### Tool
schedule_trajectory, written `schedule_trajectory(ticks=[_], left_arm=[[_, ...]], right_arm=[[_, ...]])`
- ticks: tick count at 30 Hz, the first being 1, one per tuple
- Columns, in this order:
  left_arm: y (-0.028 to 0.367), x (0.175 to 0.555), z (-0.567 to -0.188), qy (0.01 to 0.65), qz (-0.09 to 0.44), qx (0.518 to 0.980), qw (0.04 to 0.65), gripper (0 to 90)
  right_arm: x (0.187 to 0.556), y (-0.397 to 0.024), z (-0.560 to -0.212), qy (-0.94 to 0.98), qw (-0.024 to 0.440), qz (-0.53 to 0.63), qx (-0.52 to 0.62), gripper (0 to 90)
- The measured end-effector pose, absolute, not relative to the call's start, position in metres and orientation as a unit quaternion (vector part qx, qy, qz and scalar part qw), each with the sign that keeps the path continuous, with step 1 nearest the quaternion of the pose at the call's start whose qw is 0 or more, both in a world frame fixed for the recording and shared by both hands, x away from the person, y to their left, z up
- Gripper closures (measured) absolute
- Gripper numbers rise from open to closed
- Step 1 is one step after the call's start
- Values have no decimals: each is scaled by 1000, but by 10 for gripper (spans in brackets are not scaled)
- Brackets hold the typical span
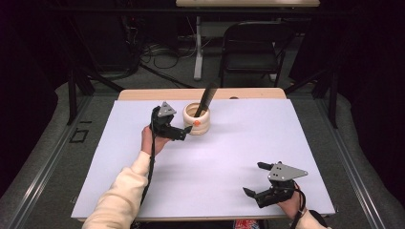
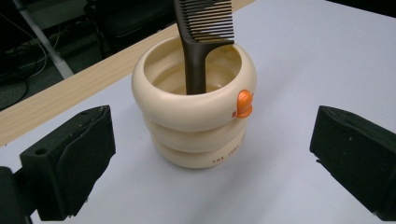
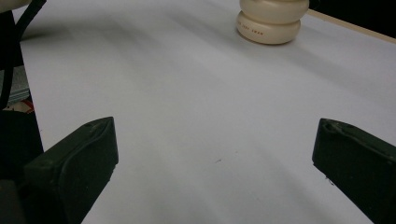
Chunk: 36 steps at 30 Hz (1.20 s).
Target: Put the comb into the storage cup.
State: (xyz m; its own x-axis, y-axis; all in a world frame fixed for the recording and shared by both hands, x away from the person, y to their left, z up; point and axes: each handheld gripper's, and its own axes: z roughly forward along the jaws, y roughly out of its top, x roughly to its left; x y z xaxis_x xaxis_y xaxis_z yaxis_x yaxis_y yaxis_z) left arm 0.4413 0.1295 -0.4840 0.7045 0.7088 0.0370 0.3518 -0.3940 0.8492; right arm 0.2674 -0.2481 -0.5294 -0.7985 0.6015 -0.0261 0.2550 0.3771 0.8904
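A cream ribbed cup (image 1: 197,121) with a small orange tab stands at the back middle of the white table cover. A dark comb (image 1: 204,98) stands in it, teeth end up and leaning right. My left gripper (image 1: 184,132) sits just left of the cup, jaws pointing at it, open and holding nothing. In the left gripper view the cup (image 2: 196,121) and comb (image 2: 201,42) stand a little beyond the left gripper (image 2: 210,128), apart from both pads. My right gripper (image 1: 253,178) rests near the front right, open and empty. In the right gripper view, beyond the right gripper (image 3: 215,135), the cup (image 3: 271,23) is far off.
The white cover (image 1: 229,157) spans the table, with a wooden strip (image 1: 143,94) along the back edge. Behind the table are a black folding chair (image 1: 250,45), a white desk leg (image 1: 197,47) and floor cables. A cream sleeve (image 1: 119,195) enters at the front left.
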Motion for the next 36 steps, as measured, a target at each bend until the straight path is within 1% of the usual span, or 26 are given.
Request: schedule_trajectory(ticks=[16, 24, 36], left_arm=[[139, 425, -489, 326, 201, 818, 430, 0], [143, 420, -487, 329, 198, 814, 436, 0], [154, 392, -484, 329, 214, 812, 432, 0]], right_arm=[[267, -247, -529, 813, 177, 490, 260, 0], [267, -247, -529, 813, 178, 489, 261, 0], [267, -247, -529, 814, 179, 487, 261, 0]])
